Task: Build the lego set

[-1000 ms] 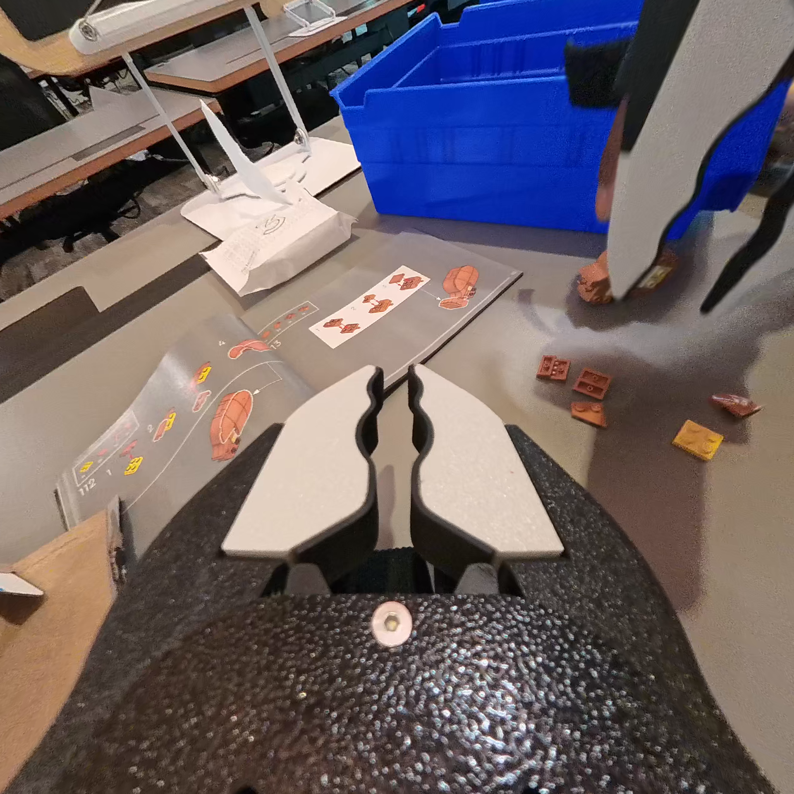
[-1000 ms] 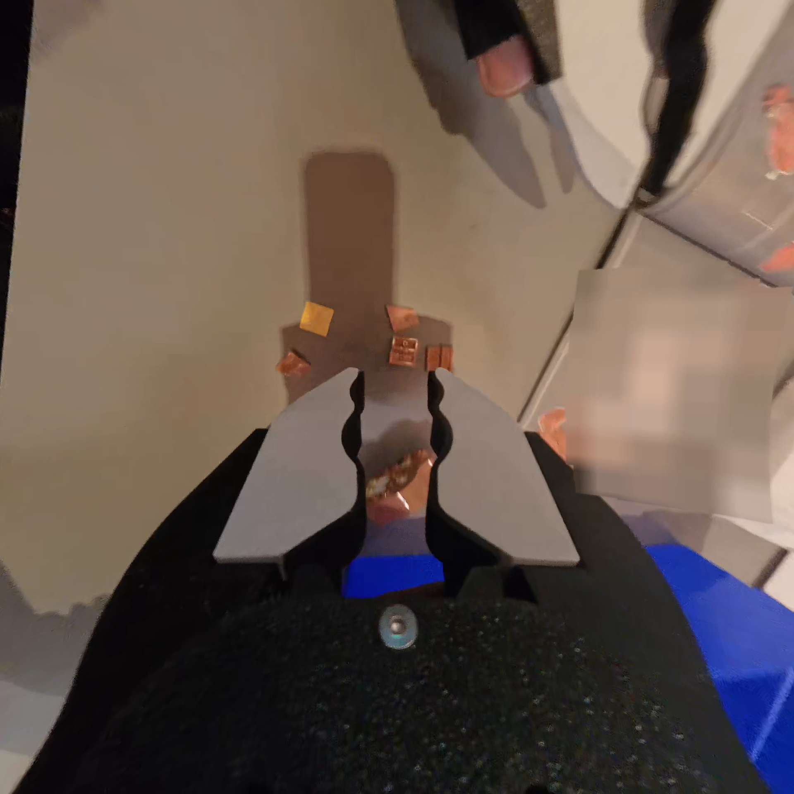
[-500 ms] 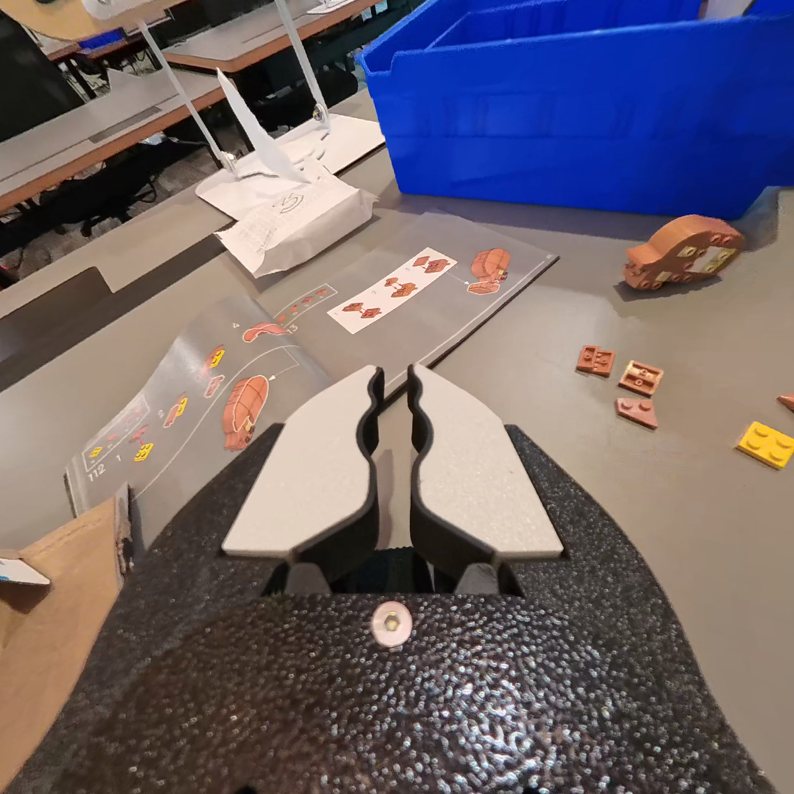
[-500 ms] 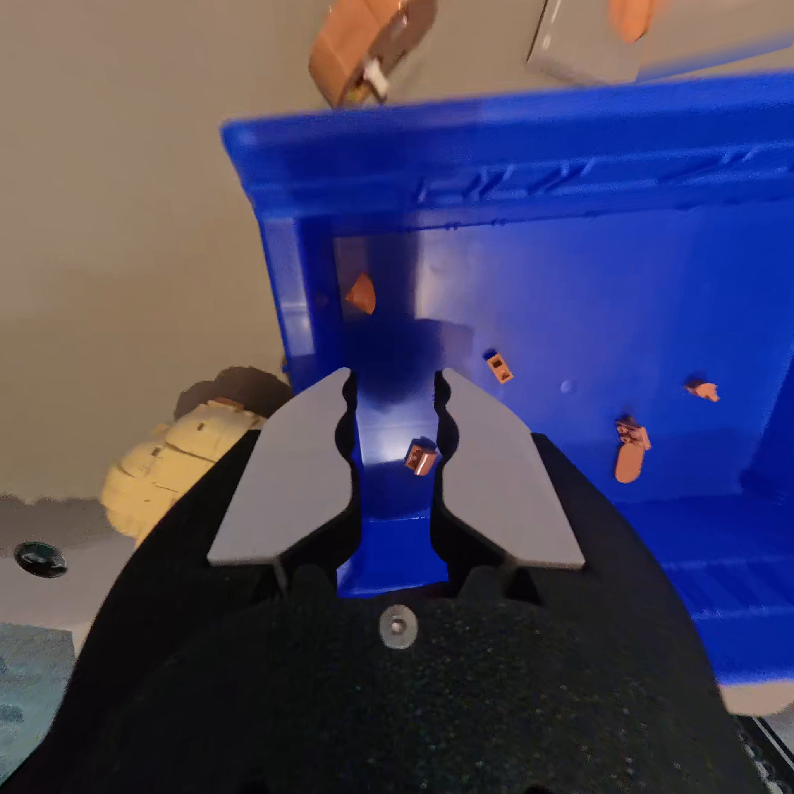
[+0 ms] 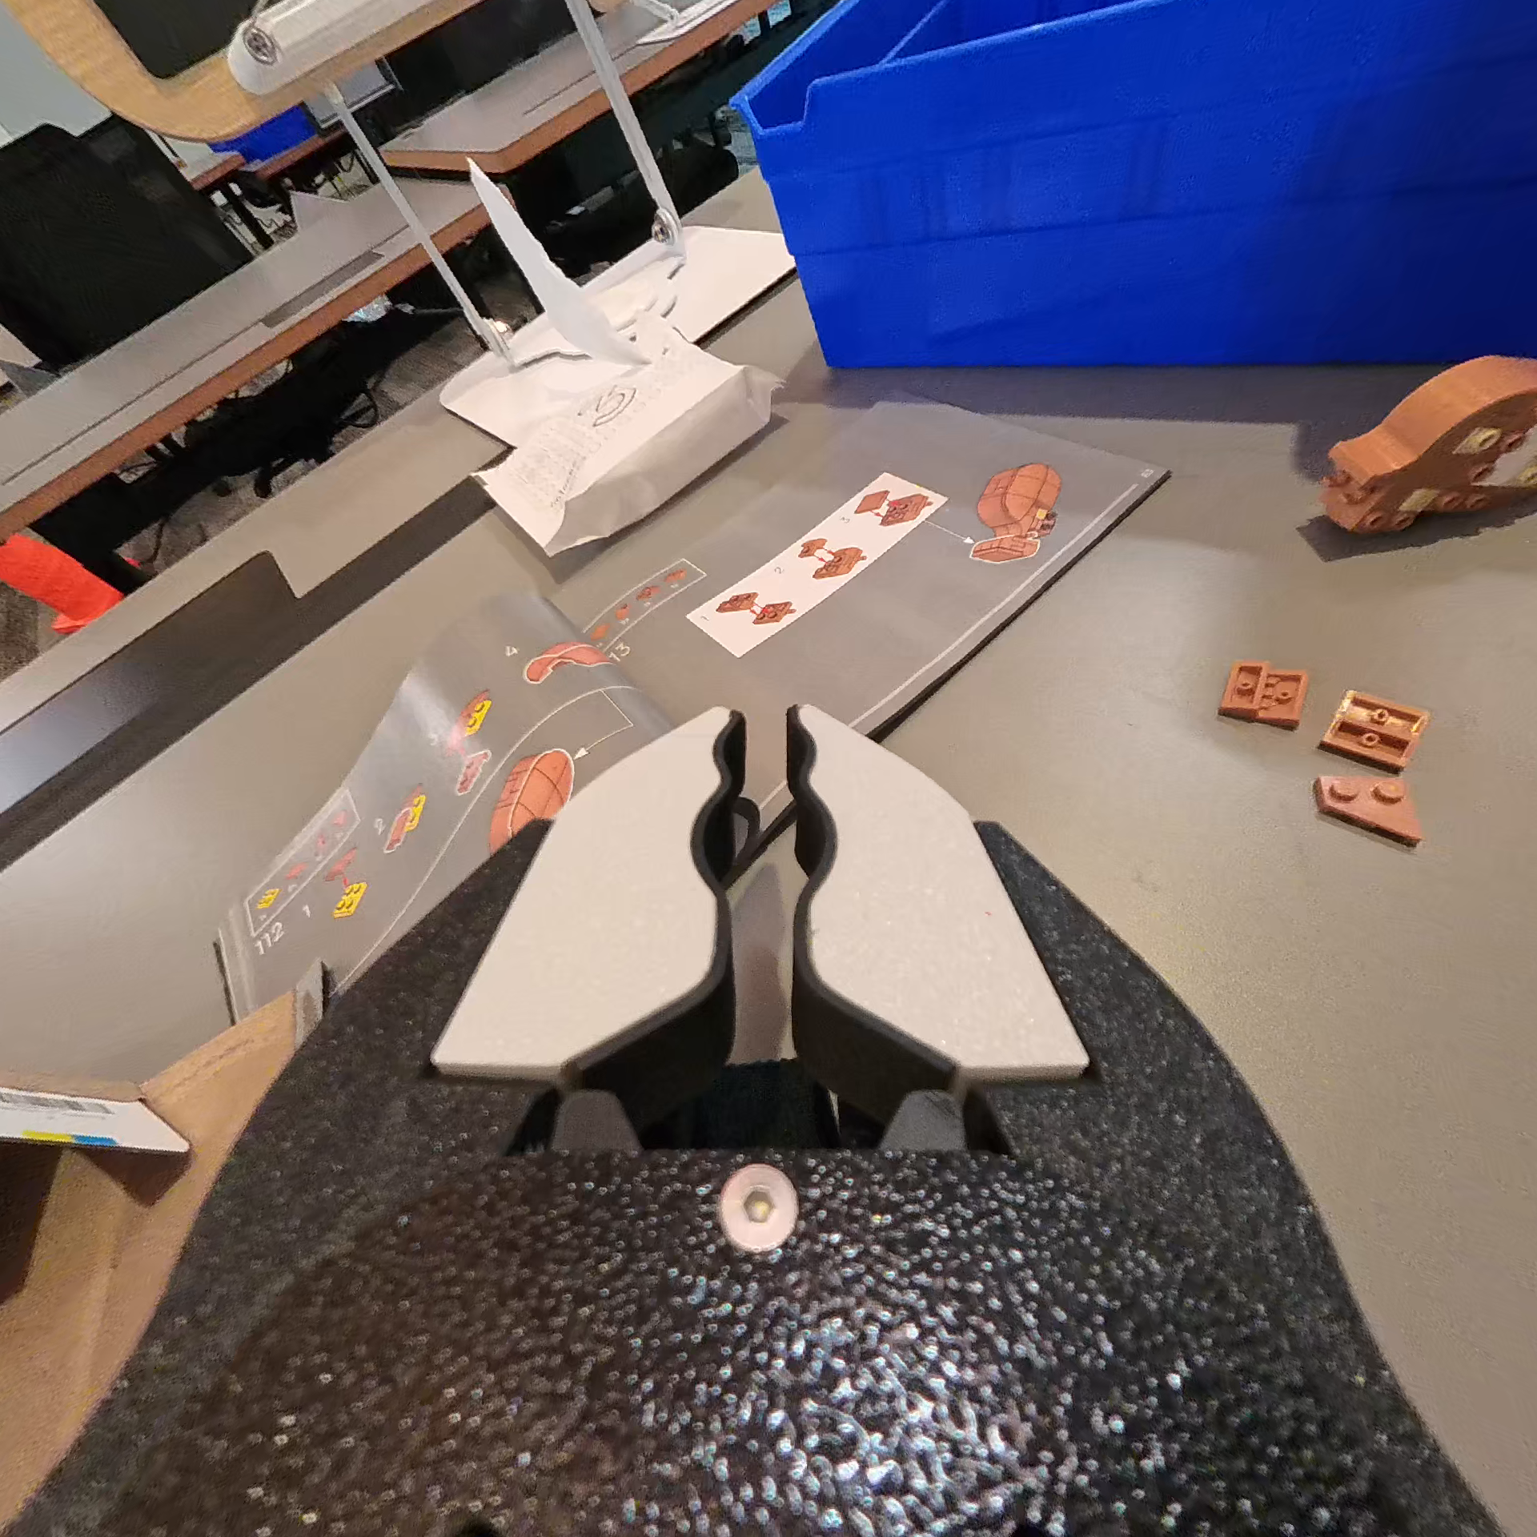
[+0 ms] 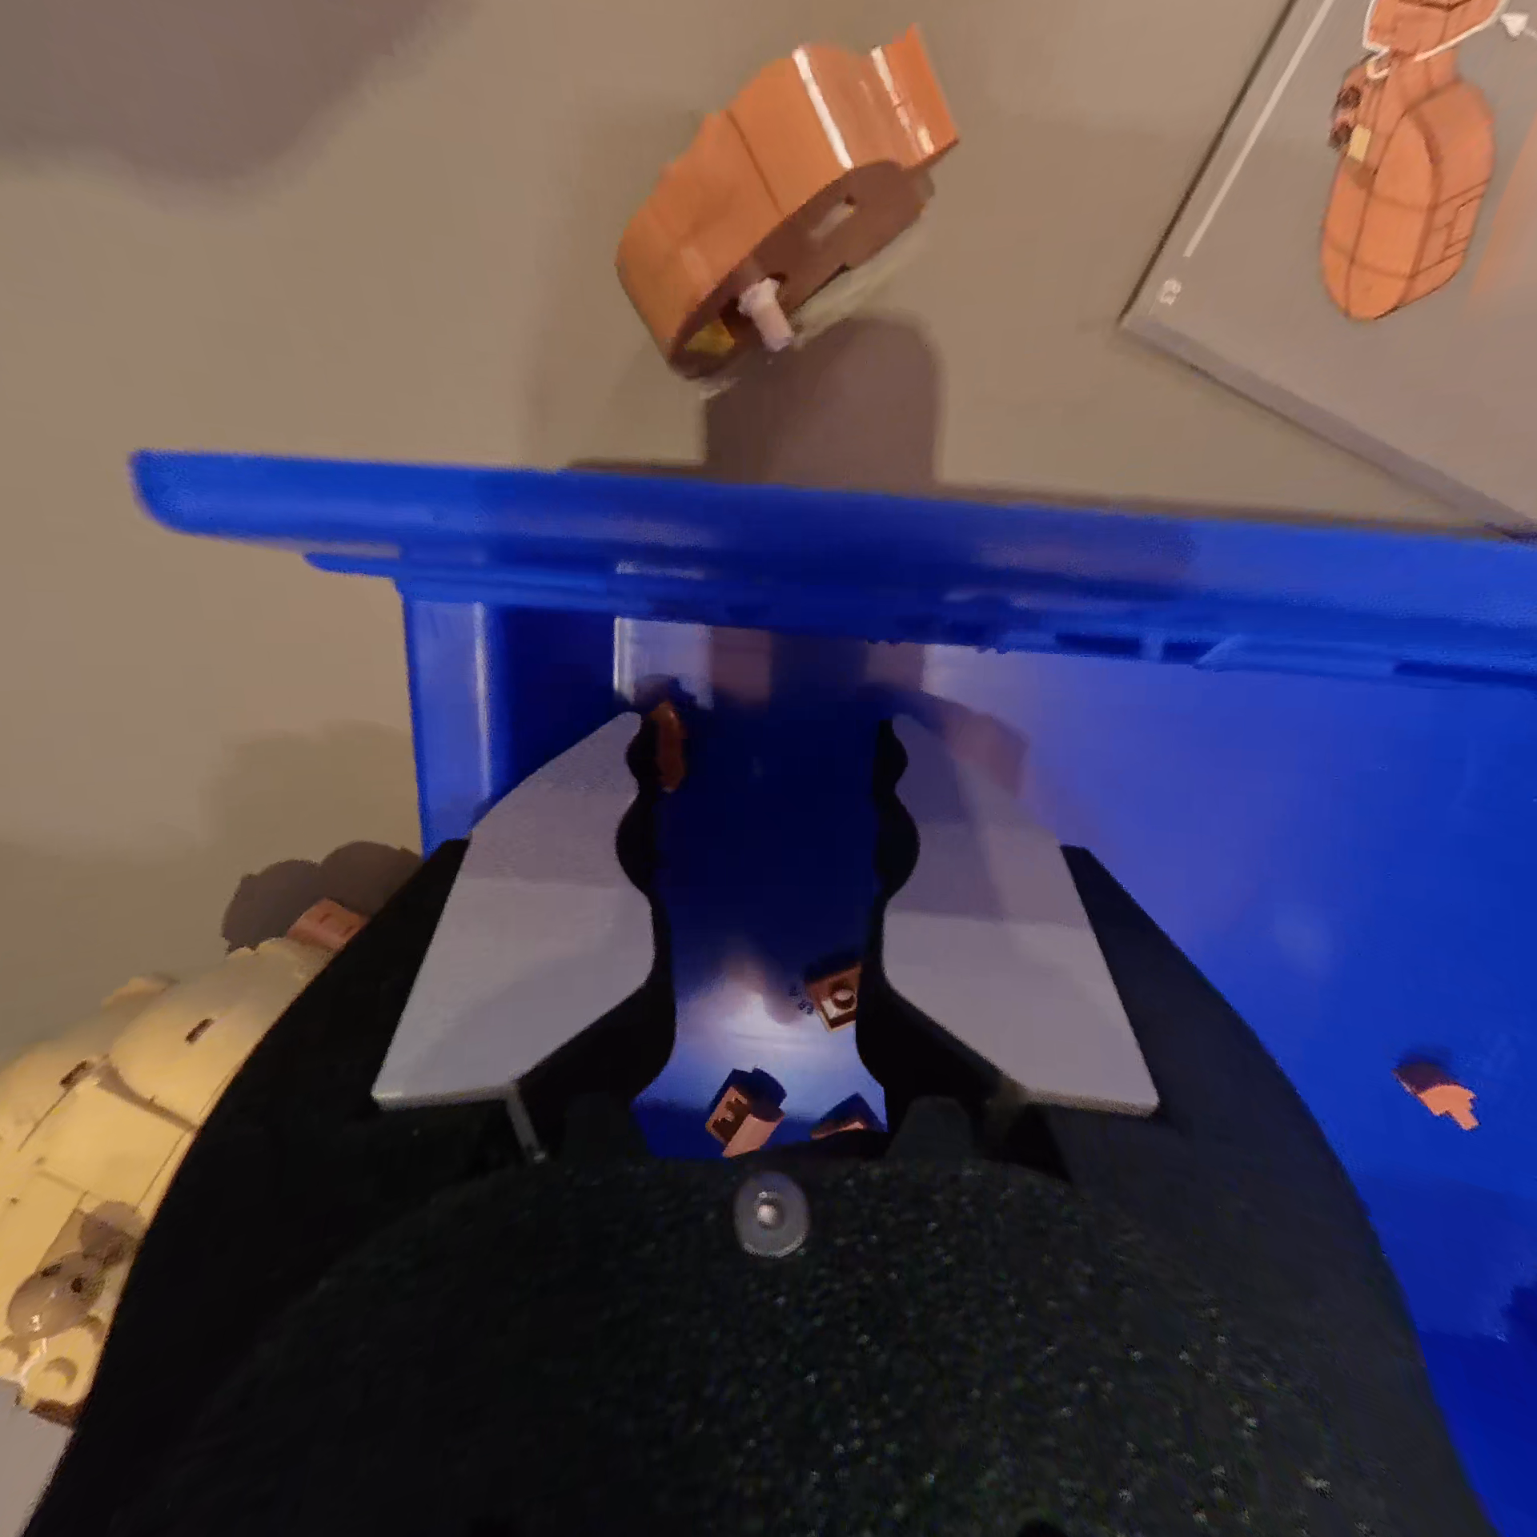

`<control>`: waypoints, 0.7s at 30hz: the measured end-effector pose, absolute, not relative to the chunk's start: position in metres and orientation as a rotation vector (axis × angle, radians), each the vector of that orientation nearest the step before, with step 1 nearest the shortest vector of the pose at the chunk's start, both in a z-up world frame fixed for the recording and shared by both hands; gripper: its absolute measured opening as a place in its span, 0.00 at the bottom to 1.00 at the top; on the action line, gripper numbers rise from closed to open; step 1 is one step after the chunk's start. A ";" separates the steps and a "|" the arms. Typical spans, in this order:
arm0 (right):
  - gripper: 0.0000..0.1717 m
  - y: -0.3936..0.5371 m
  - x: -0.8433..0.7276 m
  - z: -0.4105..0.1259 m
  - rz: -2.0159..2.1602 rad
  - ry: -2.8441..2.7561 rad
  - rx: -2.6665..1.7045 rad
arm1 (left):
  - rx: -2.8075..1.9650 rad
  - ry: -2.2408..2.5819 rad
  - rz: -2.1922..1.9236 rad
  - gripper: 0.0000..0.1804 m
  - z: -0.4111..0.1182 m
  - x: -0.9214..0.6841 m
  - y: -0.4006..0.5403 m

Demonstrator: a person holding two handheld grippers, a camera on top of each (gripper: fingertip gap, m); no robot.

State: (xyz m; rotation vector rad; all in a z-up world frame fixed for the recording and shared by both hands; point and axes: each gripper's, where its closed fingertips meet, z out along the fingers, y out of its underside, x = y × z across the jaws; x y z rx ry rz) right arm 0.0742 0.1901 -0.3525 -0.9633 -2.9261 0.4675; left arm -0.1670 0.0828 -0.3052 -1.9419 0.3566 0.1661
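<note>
Big glossy blue plastic bin (image 6: pixel 1164 748) takes up most of the right wrist view, and the right gripper (image 6: pixel 769 748) points down into it with its grey fingers spread wide, nothing pinched, a few small brown bricks (image 6: pixel 836 998) loose on the smooth floor below. Left gripper (image 5: pixel 765 732) hangs over the matte grey table (image 5: pixel 1164 956) at the edge of an open instruction booklet (image 5: pixel 873 541), jaws nearly together with a thin slit and nothing in it. To its right lie a rounded brown brick build (image 5: pixel 1439 466) and three flat studded brown plates (image 5: pixel 1364 732).
</note>
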 end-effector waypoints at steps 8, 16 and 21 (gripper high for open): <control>0.30 0.233 0.061 -0.342 0.271 -2.762 -1.004 | -1.928 0.374 0.157 0.05 -0.304 -0.164 0.081; 0.32 0.211 0.075 -0.336 0.466 -2.799 -0.987 | -1.934 0.378 0.161 0.05 -0.305 -0.164 0.081; 0.36 0.192 0.074 -0.353 0.548 -2.858 -0.929 | -1.933 0.369 0.163 0.05 -0.304 -0.166 0.081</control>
